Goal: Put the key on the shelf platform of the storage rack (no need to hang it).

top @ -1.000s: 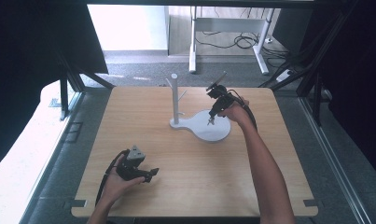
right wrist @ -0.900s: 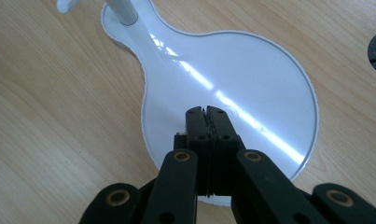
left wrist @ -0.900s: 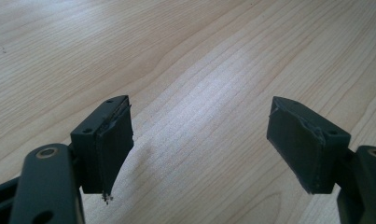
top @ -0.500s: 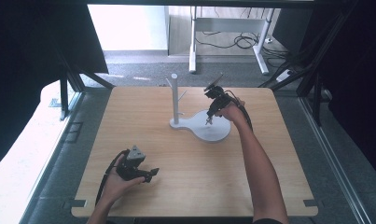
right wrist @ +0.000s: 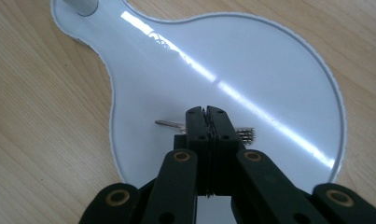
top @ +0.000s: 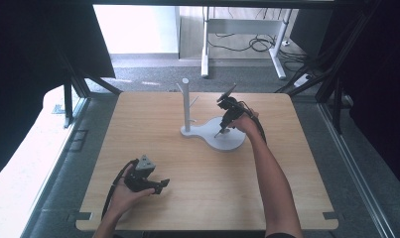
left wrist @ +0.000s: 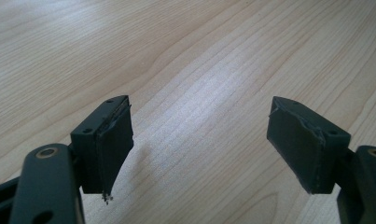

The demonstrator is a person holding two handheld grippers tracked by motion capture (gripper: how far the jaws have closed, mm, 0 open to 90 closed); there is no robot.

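On the round part of a glossy white stand base (right wrist: 251, 60), a small metal key (right wrist: 169, 124) lay flat, its blade poking out to one side of the right gripper (right wrist: 206, 111) and its toothed end (right wrist: 245, 134) showing at the other side in the right gripper view. Whether the key rested on the base or hung just above it could not be told. That gripper's jaws were pressed together, tips meeting over the middle of the key; they seemed to pinch it, though the contact itself was hidden behind the jaw tips. From the high view the right gripper (top: 222, 130) pointed steeply down onto the base (top: 227, 144), with the person's right hand (top: 244, 121) and forearm reaching across the worktop (top: 297, 168) toward it. At the narrow end of the base rose a white post (top: 186, 106) with short pegs branching from it, just beside the round part and clear of the gripper.

Well apart, near the front left of the worktop, the left gripper (top: 160, 186) was held low in the person's left hand (top: 125, 191), a grey three-cornered plate (top: 144, 163) on top. In the left gripper view its jaws stood wide apart over bare wood (left wrist: 199, 70), with nothing between them, the pads (left wrist: 113, 144) worn and frayed at their edges
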